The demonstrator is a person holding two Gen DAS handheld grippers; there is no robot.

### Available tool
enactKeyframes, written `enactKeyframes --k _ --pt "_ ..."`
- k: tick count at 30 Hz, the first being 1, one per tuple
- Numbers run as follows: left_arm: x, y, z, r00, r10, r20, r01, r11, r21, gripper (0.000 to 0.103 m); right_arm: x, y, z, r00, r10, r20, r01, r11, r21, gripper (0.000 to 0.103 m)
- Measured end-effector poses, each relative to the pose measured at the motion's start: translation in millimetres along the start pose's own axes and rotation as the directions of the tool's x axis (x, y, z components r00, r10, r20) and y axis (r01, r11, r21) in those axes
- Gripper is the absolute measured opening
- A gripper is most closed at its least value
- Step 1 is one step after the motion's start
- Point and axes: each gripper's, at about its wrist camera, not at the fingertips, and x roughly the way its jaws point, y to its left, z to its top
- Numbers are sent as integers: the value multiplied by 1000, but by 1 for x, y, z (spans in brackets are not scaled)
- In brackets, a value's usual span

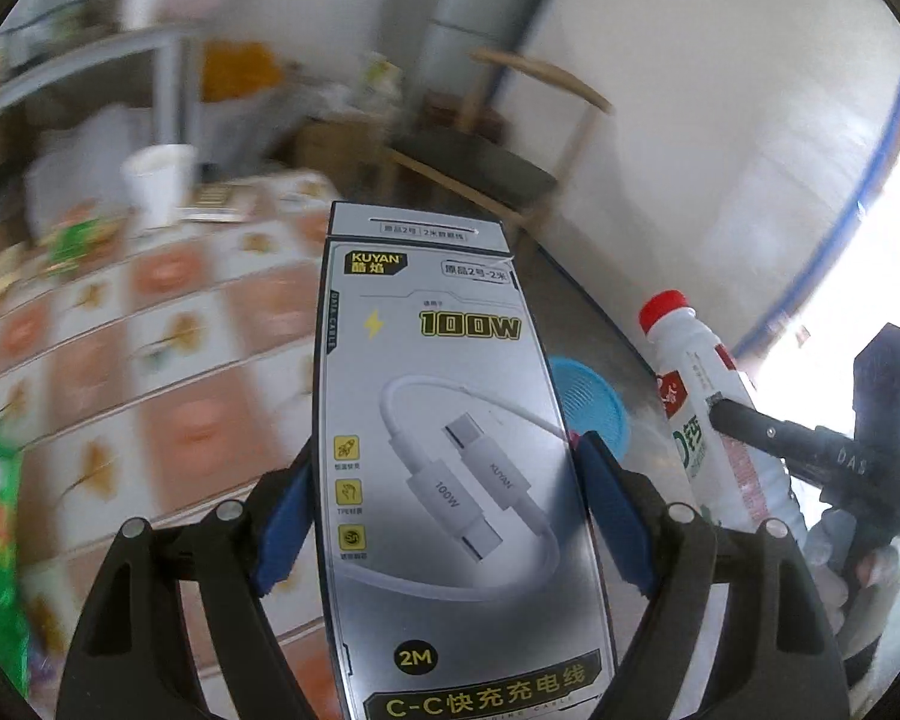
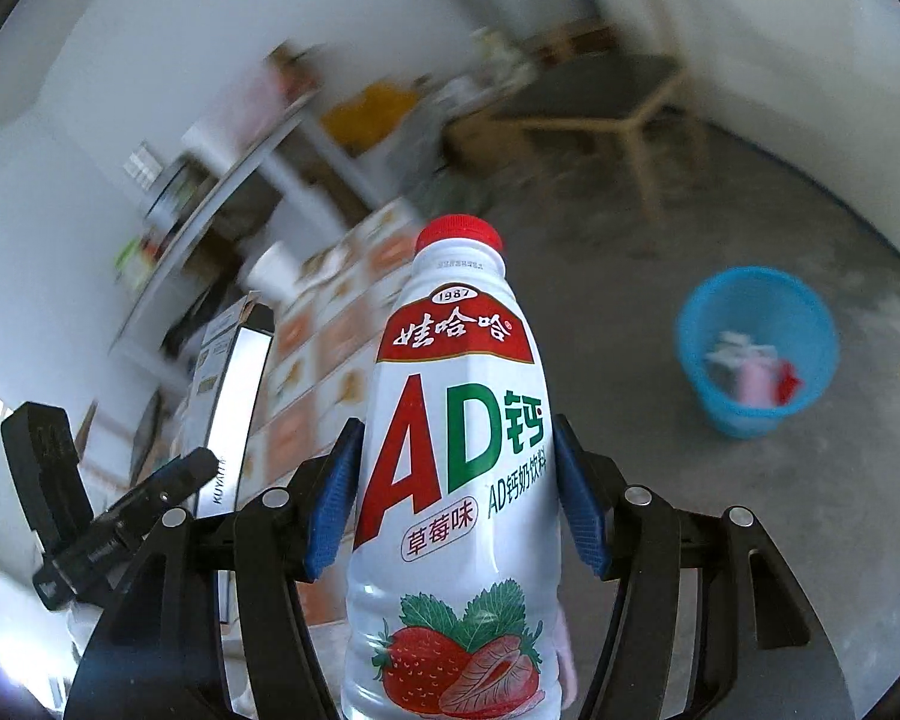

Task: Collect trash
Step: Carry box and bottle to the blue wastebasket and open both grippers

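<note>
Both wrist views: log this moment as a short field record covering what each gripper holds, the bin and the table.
left gripper: shut on cable box, upright
right gripper: shut on drink bottle, red cap on, upright
bin: blue basket on the floor, trash already inside
table: patterned cloth, white cup and green packets on it
chair: wooden, beyond the table

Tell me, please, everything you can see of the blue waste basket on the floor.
The blue waste basket is a round plastic bin with a perforated wall, standing upright on the grey concrete floor, apart from the table. It is open-topped and already holds some trash: pale, pink and red pieces, too blurred to name. Neither gripper touches it. In the left wrist view the cable box hides most of it.
</note>
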Motion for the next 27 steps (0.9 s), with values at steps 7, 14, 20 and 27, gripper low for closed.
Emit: enactKeyframes --k 7,14,20,27 --pt "116 -85 32 972 -94 -216 119 987 107 80 2 -99 -5 997 -79 -10 80 974 214 57" --pt "230 -153 58 924 -110 -365 175 973 148 80 47 -178 6 996 -69 -57 86 919 385 57" --pt "306 -187 100 949 -97 -301 152 974 166 95 99 -248 53 997 -79 -23 80 858 508 64" --pt "343 -195 102 945 -123 -302 169 977 130 95 121 -290 40 987 -162 -4 135 807 574 64"
